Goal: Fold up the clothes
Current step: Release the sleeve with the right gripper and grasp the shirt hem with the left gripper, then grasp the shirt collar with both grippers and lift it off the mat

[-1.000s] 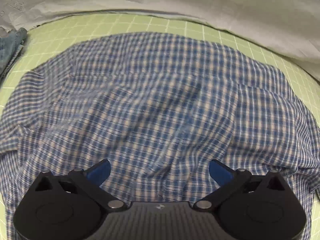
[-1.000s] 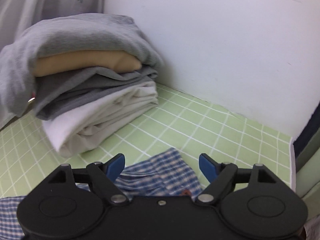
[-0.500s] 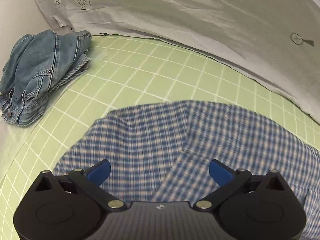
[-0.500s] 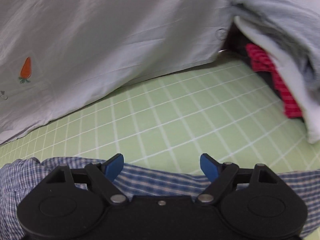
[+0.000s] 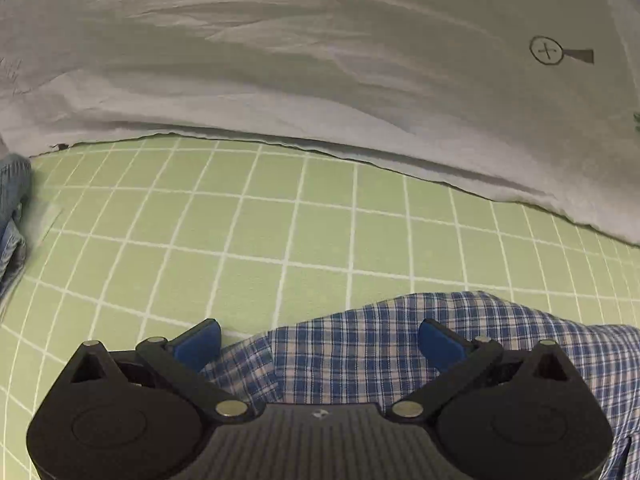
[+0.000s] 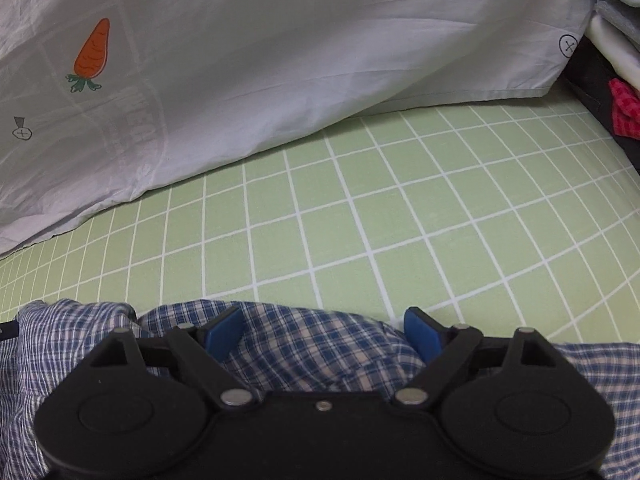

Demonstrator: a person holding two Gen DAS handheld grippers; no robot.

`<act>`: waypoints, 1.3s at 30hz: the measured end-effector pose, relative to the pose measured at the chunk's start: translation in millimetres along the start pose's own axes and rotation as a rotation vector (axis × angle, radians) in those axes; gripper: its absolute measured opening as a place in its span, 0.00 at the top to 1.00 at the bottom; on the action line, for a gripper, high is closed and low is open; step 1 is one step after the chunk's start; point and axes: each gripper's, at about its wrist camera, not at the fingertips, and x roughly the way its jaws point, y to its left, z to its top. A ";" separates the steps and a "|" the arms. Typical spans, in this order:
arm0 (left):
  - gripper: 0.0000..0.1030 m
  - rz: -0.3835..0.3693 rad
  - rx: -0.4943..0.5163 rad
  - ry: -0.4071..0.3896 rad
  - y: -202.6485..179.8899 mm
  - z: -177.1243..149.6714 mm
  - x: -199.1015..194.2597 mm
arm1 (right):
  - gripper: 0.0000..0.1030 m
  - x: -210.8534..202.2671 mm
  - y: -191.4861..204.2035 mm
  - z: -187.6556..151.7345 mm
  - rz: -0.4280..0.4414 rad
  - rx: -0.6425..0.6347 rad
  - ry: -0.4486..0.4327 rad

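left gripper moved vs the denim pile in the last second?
Yes. The left gripper has swung toward the far edge of the blue plaid shirt; the denim pile, fully visible at left half a second ago, is now a sliver at the frame's left edge.

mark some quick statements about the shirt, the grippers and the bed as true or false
1. The plaid shirt lies on a green grid sheet. True.
2. The left gripper is clamped shut on the shirt. False: its jaws stand wide apart over the shirt's edge.
3. The right gripper is open. True.
4. A strawberry is printed on the pale cloth. False: it is an orange carrot.
5. Denim shows at the left edge of the left wrist view. True.
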 end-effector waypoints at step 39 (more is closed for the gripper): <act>0.86 -0.029 -0.189 0.019 28.9 -251.4 -224.4 | 0.76 -184.3 -84.6 -181.7 0.033 -0.117 -0.064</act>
